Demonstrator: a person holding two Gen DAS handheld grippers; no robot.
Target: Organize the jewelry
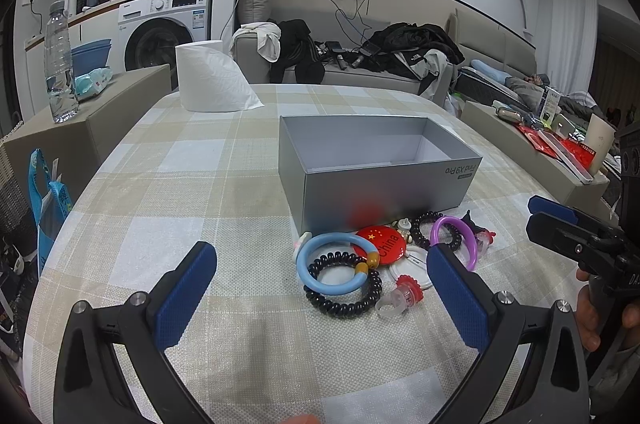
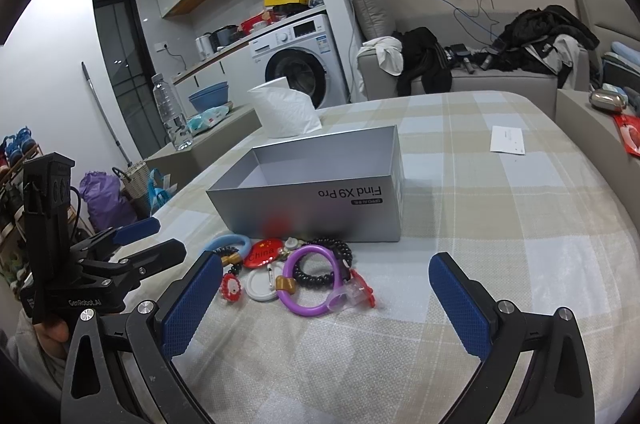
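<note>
Jewelry pieces lie in a small heap on the tabletop (image 1: pixel 200 184), pressed against the near long wall of an open grey box (image 1: pixel 384 180). Part of that wall is blurred, with a red smudge, so nothing there can be read. The pile overlaps itself: a light blue ring (image 1: pixel 320 266) lies over a black coil bracelet (image 1: pixel 344 298), a purple ring (image 2: pixel 308 280) over another black coil, and a white disc (image 2: pixel 260 286) is half covered. A clear plastic ring with a red top (image 1: pixel 402 294) lies nearest the camera.

Both tools are released, holding nothing. The left gripper (image 1: pixel 320 304) hangs with fingers wide around the heap; the right gripper (image 2: pixel 326 302) hangs the same, to the heap's right.

A checked beige and white cloth covers the table. A paper roll (image 1: pixel 208 80) stands at the far edge. Behind are a washing machine (image 1: pixel 164 32) and a sofa with dark clothes.

The box reads "Find X9 Pro", upside down. A red badge (image 1: pixel 384 244) reads "China". The left tool reads "GenRobot.AI".
</note>
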